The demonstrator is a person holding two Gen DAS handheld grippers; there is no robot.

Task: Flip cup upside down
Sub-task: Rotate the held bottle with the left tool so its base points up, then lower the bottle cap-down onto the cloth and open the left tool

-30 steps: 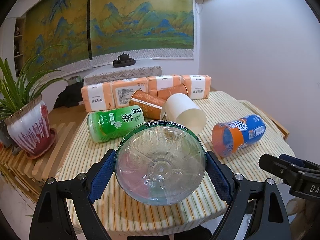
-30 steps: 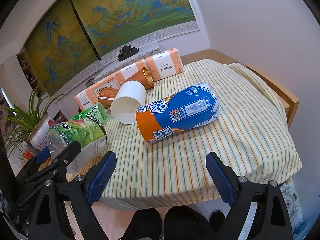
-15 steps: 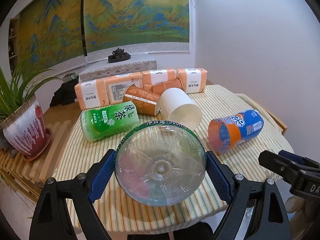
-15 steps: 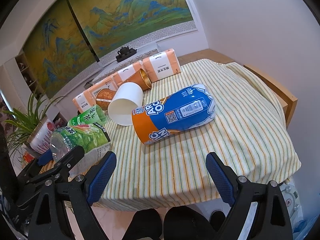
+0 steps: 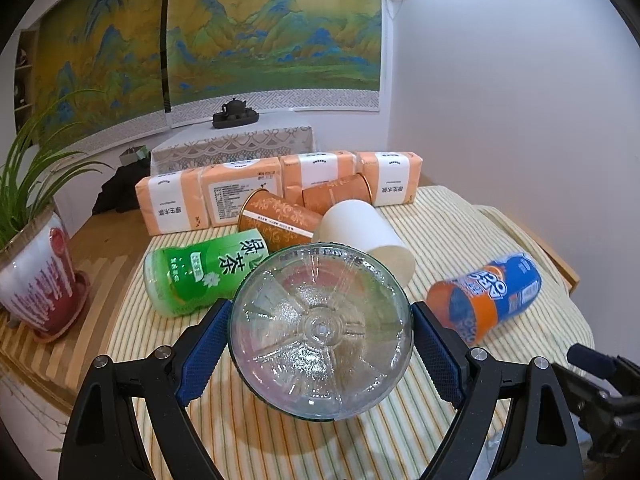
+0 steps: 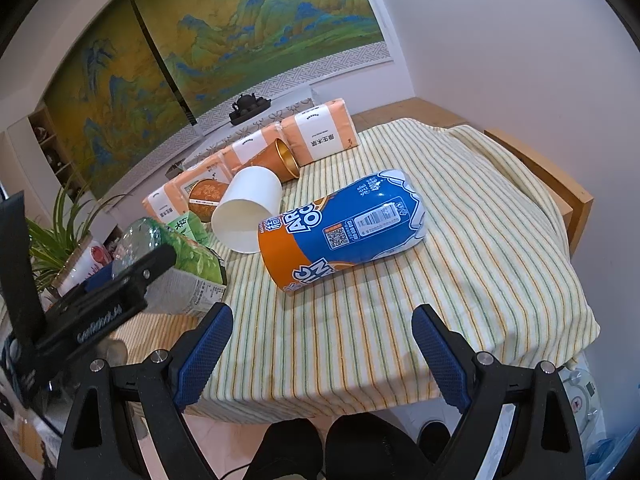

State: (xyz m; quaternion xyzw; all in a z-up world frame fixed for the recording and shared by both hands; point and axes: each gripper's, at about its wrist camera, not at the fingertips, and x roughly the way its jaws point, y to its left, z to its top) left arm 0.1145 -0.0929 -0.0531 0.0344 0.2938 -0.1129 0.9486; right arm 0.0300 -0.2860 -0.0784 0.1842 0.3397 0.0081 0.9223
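Left gripper [image 5: 321, 334]: was seen clamped on a clear bottle-cup [image 5: 321, 332], both blue pads pressed against its sides, above the near edge of the desk [image 5: 472, 216].
Bottle-cup: was held with its ribbed round base turned toward the left wrist camera; a green label [image 6: 192, 258] was visible on its side in the right wrist view.
Right gripper [image 6: 322, 350]: was held spread wide and empty, its pads well apart, above the near edge of the desk.
Desk: was covered by a striped cloth [image 6: 460, 240].
Blue-orange cup [image 6: 344, 228]: was laid on its side in the middle of the cloth, open end toward the near left in the right wrist view.
White cup [image 6: 248, 208]: was laid on its side just behind the blue-orange cup, mouth facing the right wrist camera.
Green cup [image 5: 204, 270]: was laid on its side left of the white cup, just behind the held bottle-cup.
Brown cups [image 5: 280, 222]: two were laid on their sides behind the white cup.
Tissue packs [image 5: 248, 196]: were lined in a row along the far edge of the desk.
Plant pot [image 5: 36, 276]: was stood at the far left, off the cloth.
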